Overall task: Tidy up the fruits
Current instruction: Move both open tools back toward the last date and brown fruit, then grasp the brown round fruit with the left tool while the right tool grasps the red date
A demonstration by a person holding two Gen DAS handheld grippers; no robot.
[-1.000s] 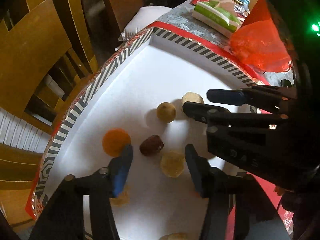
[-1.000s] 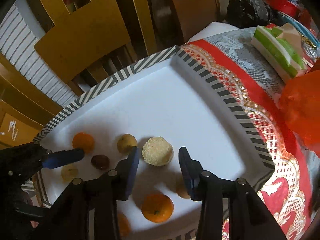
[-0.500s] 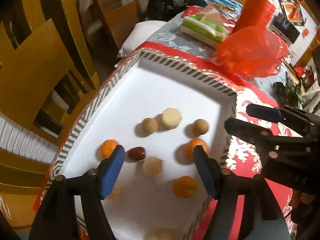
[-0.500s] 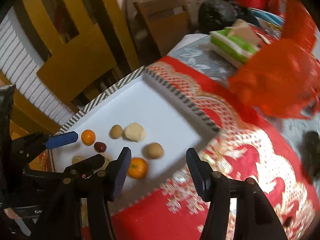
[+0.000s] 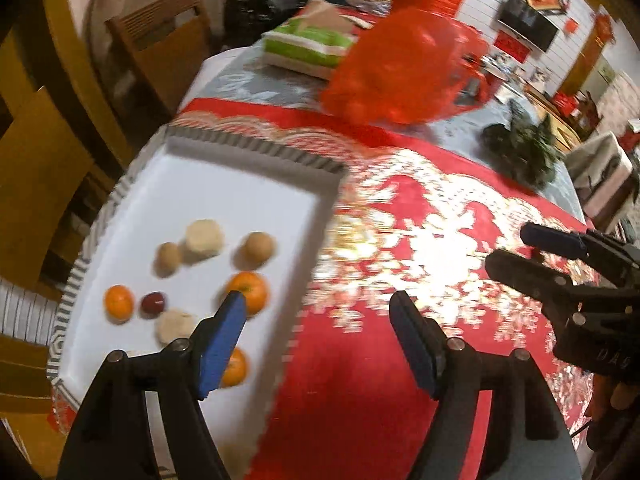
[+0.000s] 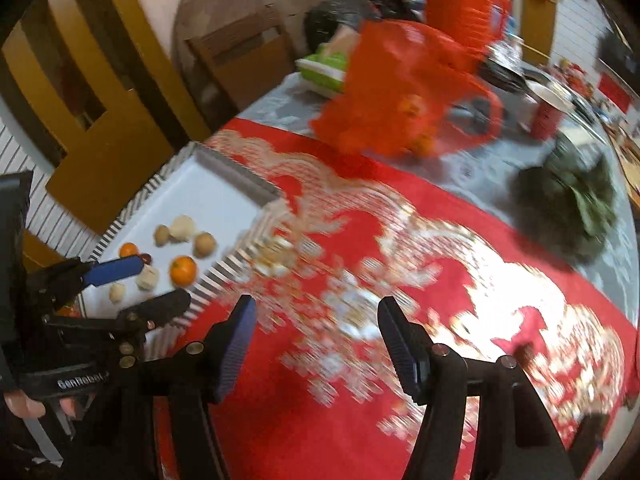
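Fruits (image 5: 200, 280) lie scattered on the white tray (image 5: 248, 184) with the striped rim: three oranges, a dark red one, and several pale brown and cream ones, all apart from both claws. The left claw (image 5: 316, 340) hangs released above the tray's right edge, its left finger (image 5: 222, 338) over the oranges nearest that edge and its right finger over the red patterned cloth (image 5: 440, 240) beside the tray; nothing is between the pads. The right claw (image 6: 314, 340) is also released and empty, over the cloth well to the right of the tray. Beyond the tray's far edge sit a red plastic bag (image 5: 400, 68) and a green-and-white pack (image 5: 308, 46) on the bench.

A second ago both claws were low over the tray, the left one astride a pale fruit beside the dark red one, the right one around the cream fruit. Since then both have pulled up and off toward the tray's right side, and both sets of jaws have just been opening, with no fruit carried away; the fruits remain on the tray.
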